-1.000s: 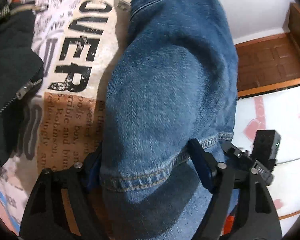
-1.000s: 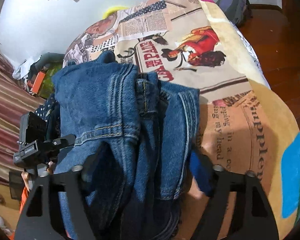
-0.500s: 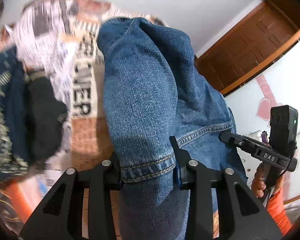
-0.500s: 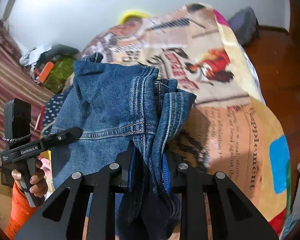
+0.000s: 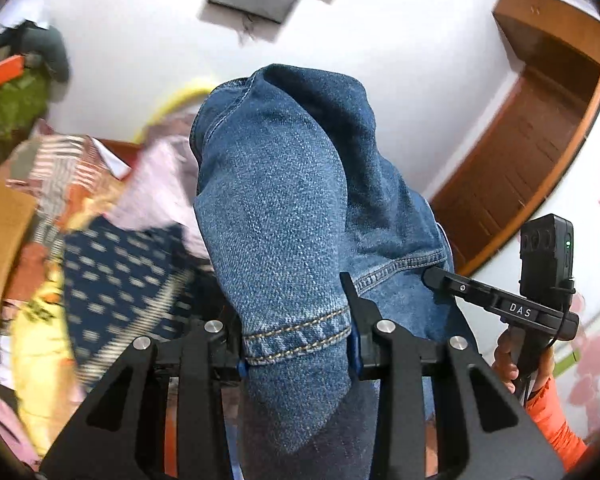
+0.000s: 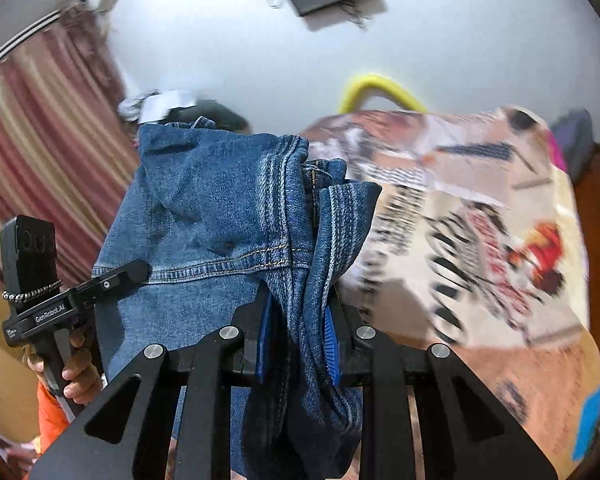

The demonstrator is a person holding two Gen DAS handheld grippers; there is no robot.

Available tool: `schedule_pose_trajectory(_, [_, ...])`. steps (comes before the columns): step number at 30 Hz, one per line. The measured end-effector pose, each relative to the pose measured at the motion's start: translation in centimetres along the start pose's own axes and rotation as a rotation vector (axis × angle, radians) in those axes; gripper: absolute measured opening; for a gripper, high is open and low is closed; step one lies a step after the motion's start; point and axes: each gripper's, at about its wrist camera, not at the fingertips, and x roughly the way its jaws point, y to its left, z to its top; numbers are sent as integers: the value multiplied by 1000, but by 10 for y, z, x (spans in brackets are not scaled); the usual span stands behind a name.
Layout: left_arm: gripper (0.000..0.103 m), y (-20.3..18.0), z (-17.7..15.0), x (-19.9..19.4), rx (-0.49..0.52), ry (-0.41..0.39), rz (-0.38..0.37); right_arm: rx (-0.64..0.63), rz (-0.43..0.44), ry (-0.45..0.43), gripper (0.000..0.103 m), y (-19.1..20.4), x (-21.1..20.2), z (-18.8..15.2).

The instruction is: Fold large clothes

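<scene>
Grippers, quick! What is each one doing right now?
Left gripper: shut on the jeans, at a stitched hem.
Right gripper: shut on the jeans, on a bunched, seamed part.

Jeans hang above the bed, curtain left.

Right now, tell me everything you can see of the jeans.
The jeans are blue denim, mid-wash, with orange-tan stitching and faded seams. They hang bunched and folded over, lifted above the printed bedspread. The left gripper is clamped on a stitched hem, with the leg rising above it in a rounded fold. The right gripper pinches a thick bundle of seamed layers, with cloth dangling below both. How much still rests on the bed cannot be told.
</scene>
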Motion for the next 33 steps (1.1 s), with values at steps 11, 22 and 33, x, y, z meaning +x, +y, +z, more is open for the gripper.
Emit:
schedule_pose_trajectory(11, [35,100,-1,-5,-51,-29,154,-52,103,84,20,37,119,10])
schedule_pose_trajectory(22, [52,190,-42,76,-140,111,259,-31,-47,230,23,15,234,-27])
schedule_pose_trajectory(33, [62,152,-47,45,-55,94,399,-161,-153,177,30,34,187,-38])
